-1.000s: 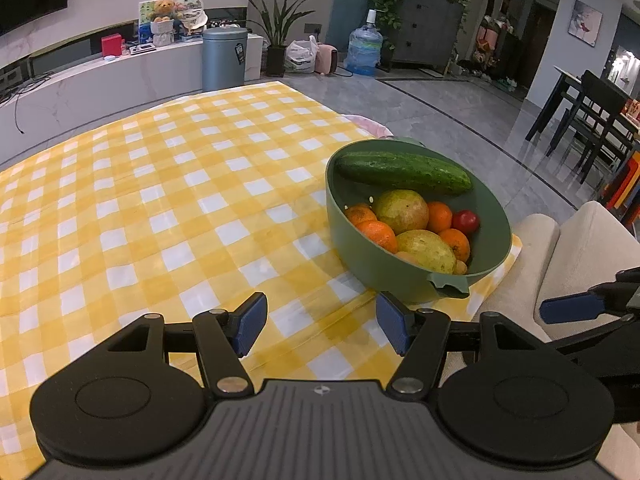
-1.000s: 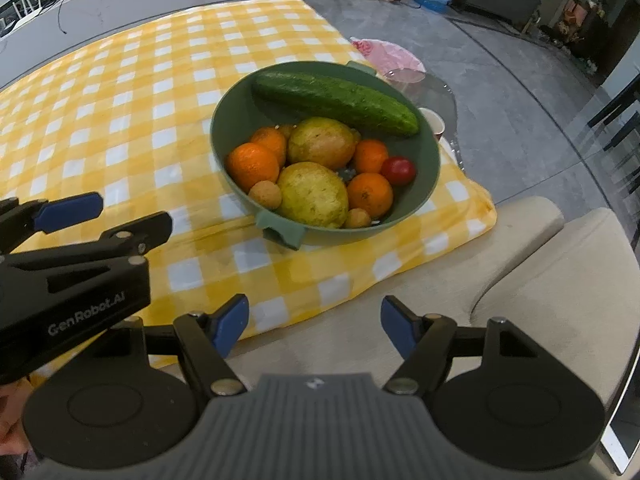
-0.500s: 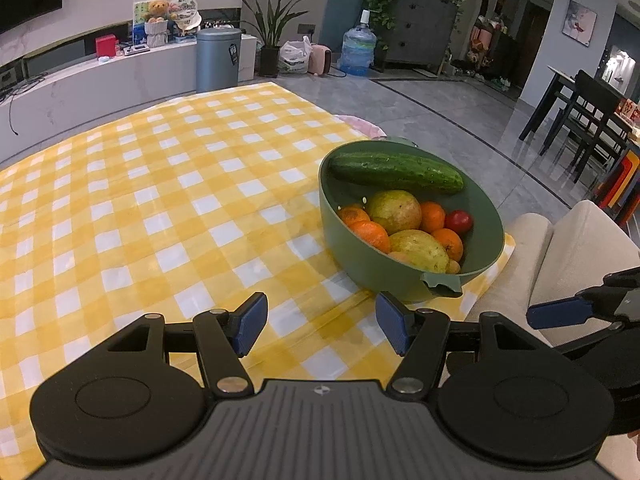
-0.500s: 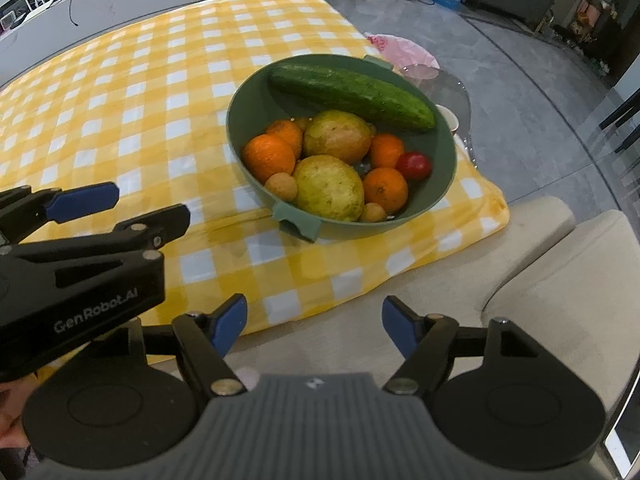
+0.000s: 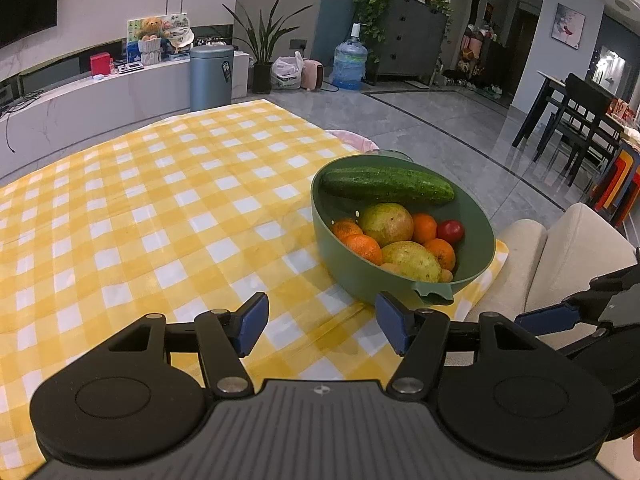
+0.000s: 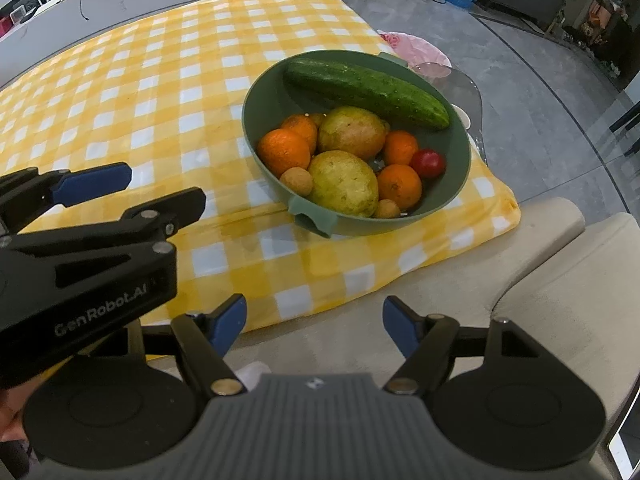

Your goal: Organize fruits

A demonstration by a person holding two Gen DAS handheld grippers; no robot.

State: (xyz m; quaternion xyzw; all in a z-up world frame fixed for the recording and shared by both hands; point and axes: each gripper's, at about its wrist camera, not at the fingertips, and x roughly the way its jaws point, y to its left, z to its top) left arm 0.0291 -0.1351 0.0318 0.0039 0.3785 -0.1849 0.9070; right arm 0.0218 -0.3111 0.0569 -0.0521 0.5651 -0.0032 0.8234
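A green bowl (image 5: 472, 216) (image 6: 256, 92) stands near the right corner of the yellow checked tablecloth (image 5: 160, 216) (image 6: 140, 80). It holds a cucumber (image 5: 386, 185) (image 6: 366, 92), two yellow-green fruits (image 6: 344, 182), several oranges (image 6: 285, 151), a red tomato (image 6: 428, 163) and small brown fruits (image 6: 296, 181). My left gripper (image 5: 322, 330) is open and empty, over the cloth just short of the bowl. My right gripper (image 6: 314, 330) is open and empty, over the beige sofa, short of the bowl's near tab.
A beige sofa (image 6: 540, 280) (image 5: 560, 240) borders the table at the near right. A pink item (image 6: 416, 46) and a glass piece (image 6: 460, 84) lie beyond the bowl. A grey bin (image 5: 211, 76), a water jug (image 5: 350, 64) and dining chairs (image 5: 576, 120) stand far off.
Both grippers have shifted a little; the bowl sits further right in the right wrist view and slightly left in the left wrist view. Both stay open and nothing was grasped.
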